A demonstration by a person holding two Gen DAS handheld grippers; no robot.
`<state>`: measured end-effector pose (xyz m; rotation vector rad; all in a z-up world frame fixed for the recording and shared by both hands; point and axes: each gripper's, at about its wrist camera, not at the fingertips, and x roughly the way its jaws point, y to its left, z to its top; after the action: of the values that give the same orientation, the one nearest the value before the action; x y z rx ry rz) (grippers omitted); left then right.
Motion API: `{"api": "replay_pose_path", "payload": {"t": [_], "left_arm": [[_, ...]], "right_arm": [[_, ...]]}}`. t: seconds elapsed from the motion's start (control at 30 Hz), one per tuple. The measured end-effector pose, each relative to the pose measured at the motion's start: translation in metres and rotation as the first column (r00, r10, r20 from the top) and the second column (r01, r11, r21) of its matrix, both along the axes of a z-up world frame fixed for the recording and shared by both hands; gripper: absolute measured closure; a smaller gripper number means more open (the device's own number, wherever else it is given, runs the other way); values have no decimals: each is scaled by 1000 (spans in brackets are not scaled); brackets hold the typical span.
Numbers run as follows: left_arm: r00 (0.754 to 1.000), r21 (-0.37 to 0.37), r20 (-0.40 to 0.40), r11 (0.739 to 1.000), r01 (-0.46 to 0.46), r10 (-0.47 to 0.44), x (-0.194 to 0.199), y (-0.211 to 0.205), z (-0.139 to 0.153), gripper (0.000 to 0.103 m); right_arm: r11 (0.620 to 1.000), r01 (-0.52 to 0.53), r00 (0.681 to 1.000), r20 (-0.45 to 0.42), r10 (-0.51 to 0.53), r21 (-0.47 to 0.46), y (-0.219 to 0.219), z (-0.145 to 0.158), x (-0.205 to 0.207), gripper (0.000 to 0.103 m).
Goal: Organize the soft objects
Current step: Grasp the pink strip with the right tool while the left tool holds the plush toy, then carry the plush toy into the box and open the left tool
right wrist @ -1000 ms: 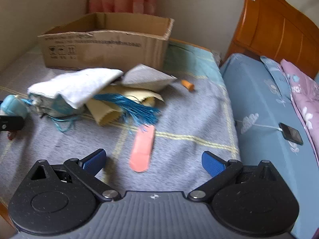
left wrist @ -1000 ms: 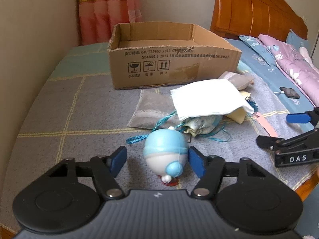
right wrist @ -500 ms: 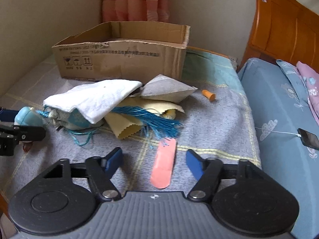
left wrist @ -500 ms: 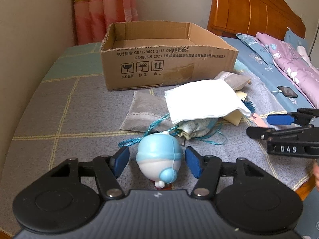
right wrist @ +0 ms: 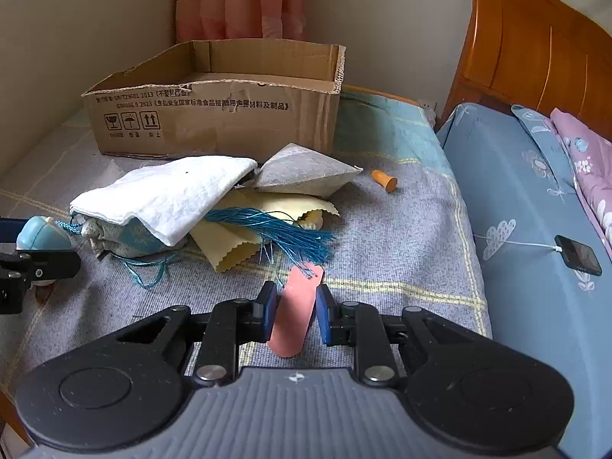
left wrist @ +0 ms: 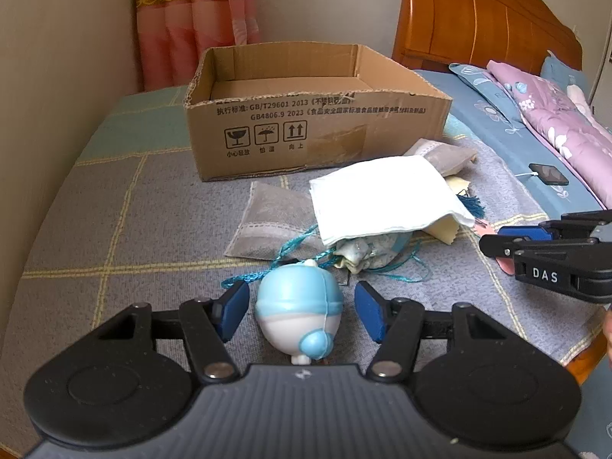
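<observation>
Now the right gripper point(right wrist: 292, 314) has narrowed around the pink strip point(right wrist: 294, 311), nearly gripping it; the left gripper point(left wrist: 299, 315) stays open around the blue toy point(left wrist: 298, 311), box point(left wrist: 306, 114) at 12 o'clock.

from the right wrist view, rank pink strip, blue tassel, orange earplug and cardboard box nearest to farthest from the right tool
1. Pink strip, between the right tool's fingers.
2. Blue tassel, just ahead.
3. Orange earplug, farther, to the right.
4. Cardboard box, at the back left.

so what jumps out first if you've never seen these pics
The open cardboard box at the back of the grey blanket, with a heap topped by a white cloth before it. Nearer, the left gripper brackets a blue-and-white toy; the right gripper flanks a pink strip.
</observation>
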<state>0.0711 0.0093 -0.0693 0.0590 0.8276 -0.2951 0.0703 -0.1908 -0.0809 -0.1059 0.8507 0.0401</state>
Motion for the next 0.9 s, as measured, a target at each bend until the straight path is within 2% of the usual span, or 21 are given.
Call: {"api": "replay_pose_path", "payload": {"t": [0.03,0.07,0.43,0.9], "left_arm": [[1000,0,-4,1000,1,-1,0,0,0,55],[1000,0,-7,1000,3,-3,0,0,1,56],[999,26,2,999,44,-44,-8,0,14,59],[994,15,66,996,91,-92,-12,5,55,59]], "right_arm": [[1000,3,1000,-1,-3,4,-1,0,0,77],[1000,3,1000,-1,-3,5,-1,0,-1,78],[1000,-16,1000,12,16,-8,-6,13,-11,79],[996,-76,994,71,80,-50,-8,52,-28,79]]}}
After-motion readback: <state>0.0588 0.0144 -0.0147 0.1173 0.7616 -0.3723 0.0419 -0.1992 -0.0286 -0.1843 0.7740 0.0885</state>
